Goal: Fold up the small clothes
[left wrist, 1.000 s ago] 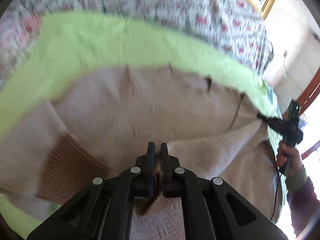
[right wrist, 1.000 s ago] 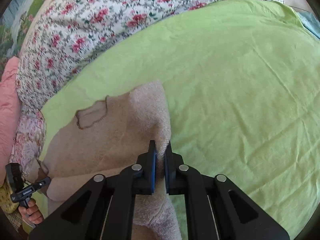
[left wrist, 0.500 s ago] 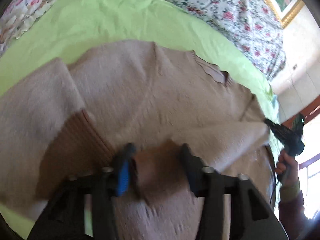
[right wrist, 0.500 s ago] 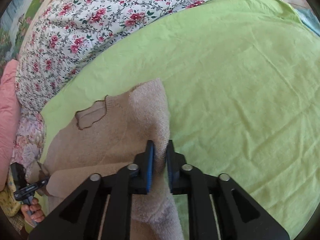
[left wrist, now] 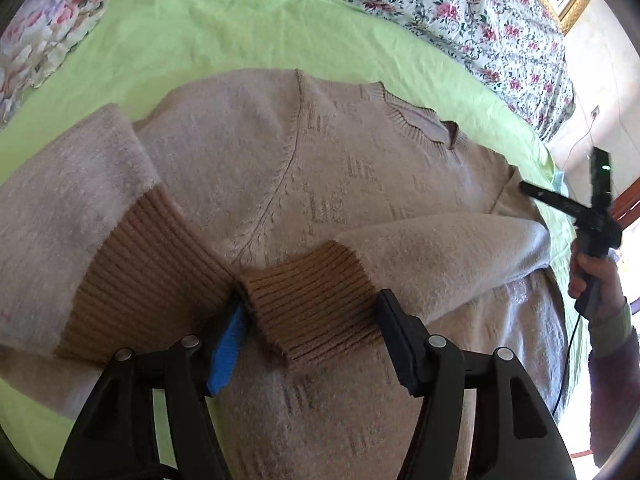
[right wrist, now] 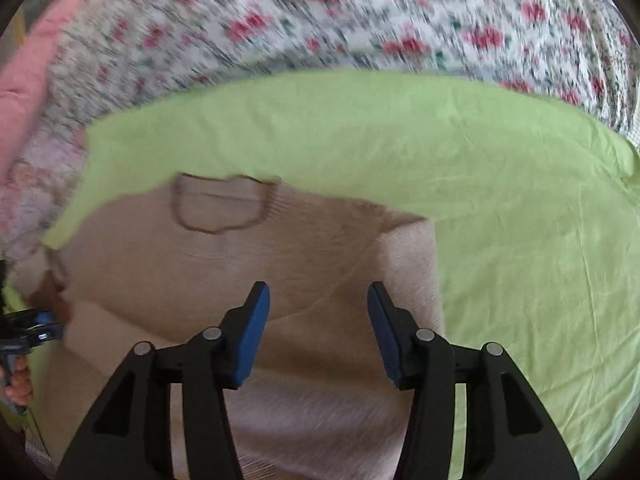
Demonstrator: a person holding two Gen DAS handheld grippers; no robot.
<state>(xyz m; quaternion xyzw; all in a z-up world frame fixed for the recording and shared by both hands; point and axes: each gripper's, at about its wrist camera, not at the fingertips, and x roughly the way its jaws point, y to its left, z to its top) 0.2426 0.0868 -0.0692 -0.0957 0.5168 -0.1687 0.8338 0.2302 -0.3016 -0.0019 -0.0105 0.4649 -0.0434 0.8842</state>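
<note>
Your left gripper (left wrist: 310, 332) has its fingers apart, straddling the brown ribbed cuff (left wrist: 308, 304) of a sleeve folded across the beige sweater (left wrist: 320, 168). Your right gripper (right wrist: 318, 320) is also spread wide, holding nothing, above the sweater's right side. The sweater lies on the bed's green sheet (right wrist: 500, 200).

1. Left wrist cam: rides behind left gripper (left wrist: 310, 312), looks fwd and down, v. close over sweater (left wrist: 344, 168).
2. Right wrist cam: behind right gripper (right wrist: 318, 300), same tilt, blurred.
3. Shared: sweater (right wrist: 240, 272), green sheet (left wrist: 224, 24), each other's gripper.
</note>
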